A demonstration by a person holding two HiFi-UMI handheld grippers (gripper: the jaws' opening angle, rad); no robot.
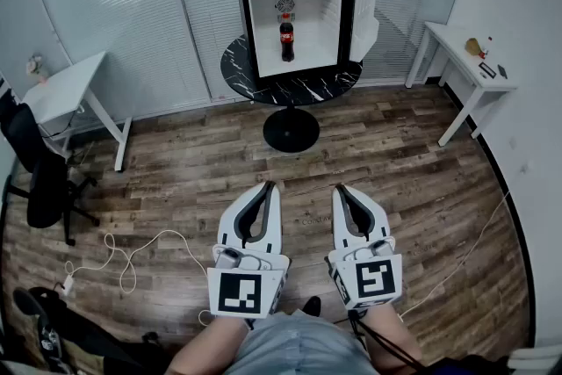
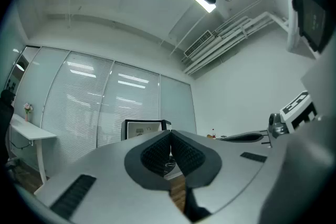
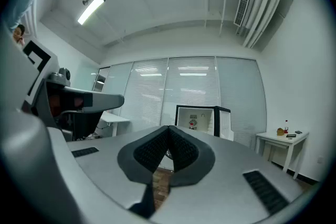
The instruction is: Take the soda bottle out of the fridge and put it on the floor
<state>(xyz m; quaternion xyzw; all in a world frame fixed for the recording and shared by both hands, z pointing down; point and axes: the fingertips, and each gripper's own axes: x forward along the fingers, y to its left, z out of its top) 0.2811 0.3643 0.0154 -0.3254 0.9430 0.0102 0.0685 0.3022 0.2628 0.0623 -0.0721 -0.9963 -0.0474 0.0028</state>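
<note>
Plank floor (image 1: 176, 180) below white blinds (image 1: 149, 13)

Your soda bottle (image 1: 287, 38) stands upright inside the small fridge (image 1: 320, 18), at the middle of its white interior. It holds dark cola and has a red cap and a red label. The fridge is black-framed, and its door (image 1: 364, 6) hangs wide open at the fridge's right side in the head view. The wood-plank floor (image 1: 193, 176) lies well below the fridge.
</note>
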